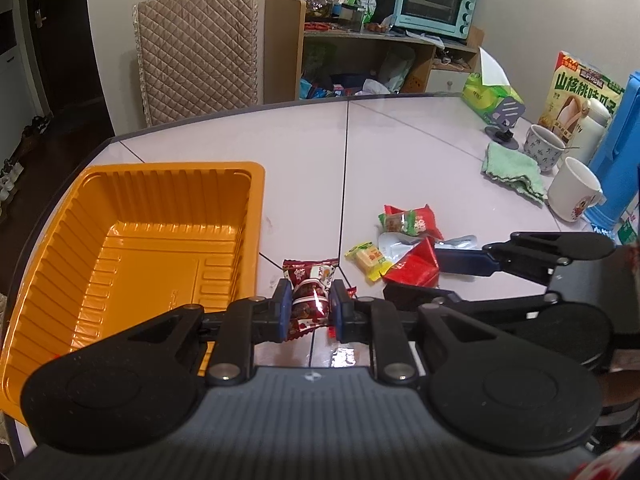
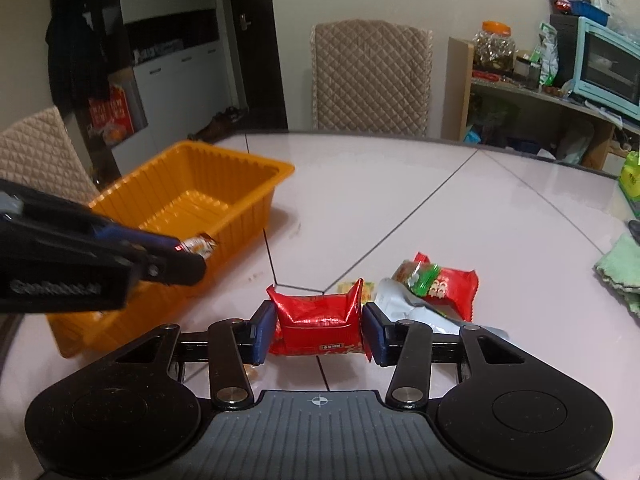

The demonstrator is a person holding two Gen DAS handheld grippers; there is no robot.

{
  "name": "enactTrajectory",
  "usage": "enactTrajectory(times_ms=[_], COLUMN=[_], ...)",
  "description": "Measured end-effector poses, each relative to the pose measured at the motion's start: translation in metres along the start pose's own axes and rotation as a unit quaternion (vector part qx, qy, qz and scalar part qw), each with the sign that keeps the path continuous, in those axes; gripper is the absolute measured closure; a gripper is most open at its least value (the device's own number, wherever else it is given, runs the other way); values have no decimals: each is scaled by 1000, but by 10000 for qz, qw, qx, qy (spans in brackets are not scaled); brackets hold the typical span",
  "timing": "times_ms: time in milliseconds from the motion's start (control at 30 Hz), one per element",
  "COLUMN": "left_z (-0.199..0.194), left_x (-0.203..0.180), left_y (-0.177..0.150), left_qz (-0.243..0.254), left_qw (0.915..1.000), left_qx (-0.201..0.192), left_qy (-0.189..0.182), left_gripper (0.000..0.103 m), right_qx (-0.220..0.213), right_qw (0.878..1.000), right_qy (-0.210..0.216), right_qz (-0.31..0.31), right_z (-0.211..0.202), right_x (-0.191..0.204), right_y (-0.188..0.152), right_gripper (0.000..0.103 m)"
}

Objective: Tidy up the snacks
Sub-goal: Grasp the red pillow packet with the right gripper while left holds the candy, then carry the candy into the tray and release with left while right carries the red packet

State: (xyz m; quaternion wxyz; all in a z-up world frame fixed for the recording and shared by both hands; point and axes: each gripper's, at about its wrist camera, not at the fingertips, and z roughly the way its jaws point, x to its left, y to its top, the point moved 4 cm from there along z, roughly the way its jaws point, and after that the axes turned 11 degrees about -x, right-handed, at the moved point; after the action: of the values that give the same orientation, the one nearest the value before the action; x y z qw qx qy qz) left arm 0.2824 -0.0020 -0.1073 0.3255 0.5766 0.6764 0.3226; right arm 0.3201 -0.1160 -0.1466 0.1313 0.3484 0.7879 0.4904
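My left gripper (image 1: 310,310) is shut on a dark red snack packet (image 1: 308,298), held just right of the empty orange tray (image 1: 168,176). In the right wrist view the same gripper (image 2: 188,258) shows at the left, beside the orange tray (image 2: 240,196). My right gripper (image 2: 318,328) is shut on a bright red snack packet (image 2: 316,322), its blue pads pressing both sides. On the table behind lie a red-and-green packet (image 2: 440,286), a silver wrapper (image 2: 404,304) and a yellow packet (image 1: 368,260).
At the right of the white table (image 1: 400,152) are a green cloth (image 1: 514,172), two mugs (image 1: 572,190), a snack box (image 1: 580,96) and a blue container (image 1: 624,148). Quilted chairs (image 2: 370,76) and a shelf with a toaster oven (image 1: 434,0) stand behind.
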Motion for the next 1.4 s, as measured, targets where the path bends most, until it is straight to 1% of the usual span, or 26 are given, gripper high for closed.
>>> enactTrajectory(times_ms=[367,500,633,800,933,1067,1233,1400], left_z=[-34,-53,-71,-91,-102,-108,-105,-96], left_x=[4,15,32,63,88,110,126,137], left_y=[3,1,-3,-11,-18,-22,-25,-26], left_qz=[-115,-168,-221,-346,-447,-532,-571,-642], left_qw=[9997,9996,9993,9982,9967,9954,9948,9953], left_qx=[-177,-236,-281,-307,-296,-282,-256,-213], left_qy=[-94,-35,112,394,611,748,798,699], left_gripper=[84,84,84,84,84,84,84,84], right_qx=[-109,-118,-116,-79,9,106,242,364], right_qw=[9993,9988,9982,9970,9959,9948,9941,9937], right_qy=[69,171,359,653,842,975,1030,1039], right_qz=[347,454,473,418,336,278,232,208], right_z=[-43,-53,-57,-50,-35,-19,2,19], right_x=[15,30,51,83,107,126,141,149], right_y=[21,28,36,41,42,42,41,38], right_gripper=[56,56,56,56,56,56,56,56])
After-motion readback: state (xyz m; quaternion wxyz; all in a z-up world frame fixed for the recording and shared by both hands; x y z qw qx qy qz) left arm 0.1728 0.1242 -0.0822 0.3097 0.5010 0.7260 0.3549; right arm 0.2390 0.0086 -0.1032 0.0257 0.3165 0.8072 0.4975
